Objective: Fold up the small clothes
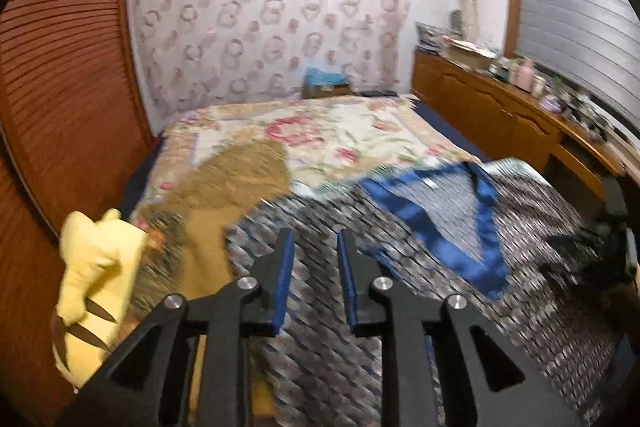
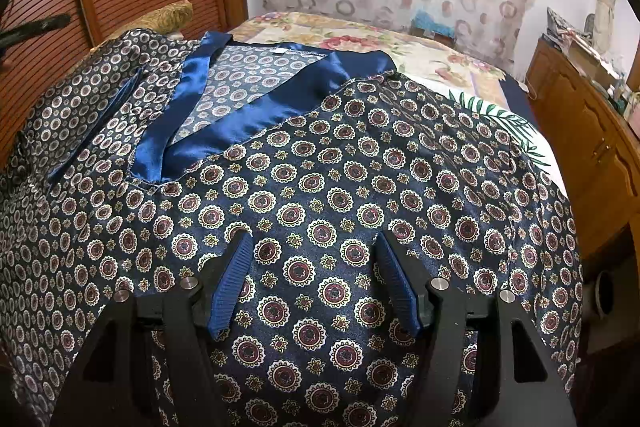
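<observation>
Patterned navy shirt (image 2: 320, 195) spread flat across near end of bed (image 1: 320, 131), satin collar (image 2: 240, 107) toward far edge. Left gripper (image 1: 314, 247) above it — fingers parted, empty. Right gripper (image 2: 316, 247) over shirt front — fingers wide apart, holding nothing.

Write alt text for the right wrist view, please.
The open right gripper hovers over a navy patterned satin top spread flat on the bed, its plain blue V-neck collar pointing toward the camera. Nothing sits between the fingers.
</observation>
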`<state>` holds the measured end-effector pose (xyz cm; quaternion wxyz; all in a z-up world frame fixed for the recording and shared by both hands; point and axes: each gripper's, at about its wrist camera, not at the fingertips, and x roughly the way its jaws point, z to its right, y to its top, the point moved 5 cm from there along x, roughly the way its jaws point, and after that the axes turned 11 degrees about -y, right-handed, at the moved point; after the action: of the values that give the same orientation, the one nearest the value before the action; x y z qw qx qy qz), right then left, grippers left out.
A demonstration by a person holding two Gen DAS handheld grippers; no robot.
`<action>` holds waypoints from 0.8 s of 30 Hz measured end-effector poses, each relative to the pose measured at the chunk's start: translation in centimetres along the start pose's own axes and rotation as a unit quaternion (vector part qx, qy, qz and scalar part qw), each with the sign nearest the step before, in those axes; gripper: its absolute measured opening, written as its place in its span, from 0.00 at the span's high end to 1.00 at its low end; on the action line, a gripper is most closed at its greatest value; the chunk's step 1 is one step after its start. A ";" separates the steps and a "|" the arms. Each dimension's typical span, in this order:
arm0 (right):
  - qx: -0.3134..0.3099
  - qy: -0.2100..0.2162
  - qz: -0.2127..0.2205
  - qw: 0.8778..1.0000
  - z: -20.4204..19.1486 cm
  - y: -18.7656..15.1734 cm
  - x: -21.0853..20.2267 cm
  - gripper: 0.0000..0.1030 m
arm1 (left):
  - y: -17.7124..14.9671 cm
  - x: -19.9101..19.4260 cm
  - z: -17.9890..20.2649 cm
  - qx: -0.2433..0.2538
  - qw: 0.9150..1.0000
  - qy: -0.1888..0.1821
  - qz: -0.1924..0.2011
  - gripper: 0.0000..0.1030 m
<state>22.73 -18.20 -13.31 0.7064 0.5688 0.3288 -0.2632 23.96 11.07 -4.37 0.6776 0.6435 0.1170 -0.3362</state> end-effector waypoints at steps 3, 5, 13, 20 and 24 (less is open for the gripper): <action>0.000 0.000 0.000 1.000 0.0 0.0 0.0 0.36 | -2.4 0.9 2.4 0.012 1.000 -0.007 -0.027 0.80; 0.000 0.000 0.000 1.000 0.0 0.0 0.0 0.36 | -4.1 2.0 3.7 0.012 0.998 -0.020 -0.051 0.79; 0.000 0.000 0.000 1.000 0.0 0.0 0.0 0.36 | -7.5 5.1 7.7 0.033 0.994 -0.046 -0.098 0.79; -0.001 -0.001 0.000 1.000 0.1 -0.1 0.0 0.36 | -8.1 6.1 8.2 0.031 0.992 -0.048 -0.111 0.78; -0.001 -0.001 0.000 1.000 0.0 0.0 0.0 0.35 | -8.7 6.7 8.3 0.032 0.991 -0.049 -0.121 0.77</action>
<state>22.73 -18.23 -13.33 0.7072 0.5681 0.3282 -0.2634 21.45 1.59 -14.06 0.6157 0.6288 0.1503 -0.4505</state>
